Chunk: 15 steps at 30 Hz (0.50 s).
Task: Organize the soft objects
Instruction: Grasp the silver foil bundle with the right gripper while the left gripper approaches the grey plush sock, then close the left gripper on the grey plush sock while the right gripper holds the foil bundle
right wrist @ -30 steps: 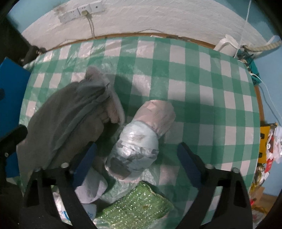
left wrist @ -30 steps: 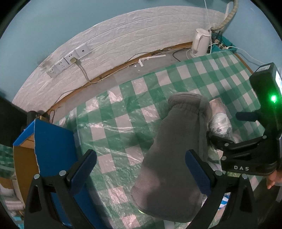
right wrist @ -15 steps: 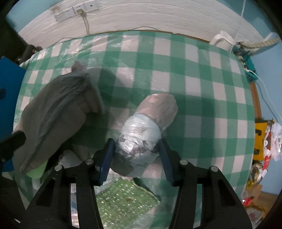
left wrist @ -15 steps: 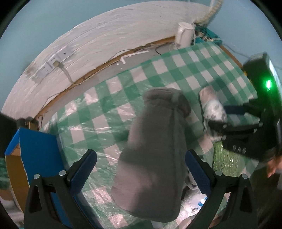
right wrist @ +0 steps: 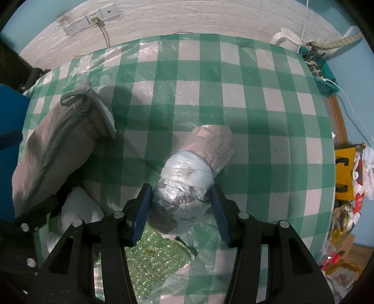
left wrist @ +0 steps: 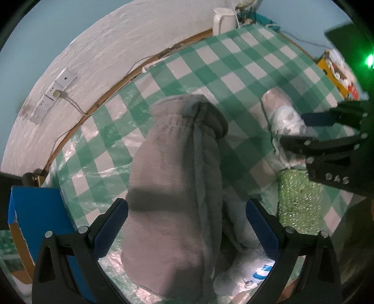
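While the right gripper [right wrist: 181,208] clamps the near end of the wrapped bundle [right wrist: 194,177], the left gripper [left wrist: 187,224] stands wide over the grey fleece item [left wrist: 175,187]. Both lie on the green-checked desk [right wrist: 257,117], long axes running toward the white wall [right wrist: 187,18]. Open cloth extends beyond the bundle; a blue box [left wrist: 39,210] borders the left edge.

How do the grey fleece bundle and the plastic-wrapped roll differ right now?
The grey fleece bundle is bare, fuzzy fabric; the plastic-wrapped roll is shiny with film. The bundle looks longer and bulkier. The right gripper is shut on the roll; the open left gripper only straddles the bundle. Both lie on the checked tablecloth.
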Each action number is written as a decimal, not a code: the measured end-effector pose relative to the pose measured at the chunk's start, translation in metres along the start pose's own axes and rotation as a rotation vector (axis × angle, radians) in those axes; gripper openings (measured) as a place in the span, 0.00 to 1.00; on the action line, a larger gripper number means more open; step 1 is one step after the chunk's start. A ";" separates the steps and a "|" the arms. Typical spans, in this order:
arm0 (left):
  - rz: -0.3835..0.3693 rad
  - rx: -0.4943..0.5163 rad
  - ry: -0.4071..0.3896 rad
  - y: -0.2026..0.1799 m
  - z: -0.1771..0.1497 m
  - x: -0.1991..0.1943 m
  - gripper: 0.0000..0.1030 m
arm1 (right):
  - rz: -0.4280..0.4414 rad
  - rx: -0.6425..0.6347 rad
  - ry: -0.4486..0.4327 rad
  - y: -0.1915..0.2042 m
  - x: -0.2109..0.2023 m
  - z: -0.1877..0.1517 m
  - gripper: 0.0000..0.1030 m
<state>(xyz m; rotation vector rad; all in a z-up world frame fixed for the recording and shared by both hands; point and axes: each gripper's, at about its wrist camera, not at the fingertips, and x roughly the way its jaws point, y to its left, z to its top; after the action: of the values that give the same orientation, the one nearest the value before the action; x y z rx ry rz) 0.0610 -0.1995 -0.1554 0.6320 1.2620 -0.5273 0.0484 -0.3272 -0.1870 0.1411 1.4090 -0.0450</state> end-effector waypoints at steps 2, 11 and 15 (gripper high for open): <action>0.028 0.014 0.014 -0.002 0.000 0.006 0.98 | 0.004 0.003 0.002 -0.001 0.000 0.000 0.50; -0.103 -0.107 0.017 0.029 0.004 0.005 0.63 | 0.017 0.005 0.003 -0.005 0.003 0.001 0.50; -0.172 -0.176 0.000 0.044 0.004 0.002 0.25 | 0.011 -0.002 0.002 -0.004 0.004 0.002 0.50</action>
<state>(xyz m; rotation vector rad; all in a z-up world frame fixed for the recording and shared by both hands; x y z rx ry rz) 0.0939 -0.1701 -0.1499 0.3779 1.3533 -0.5511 0.0503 -0.3311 -0.1911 0.1475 1.4097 -0.0340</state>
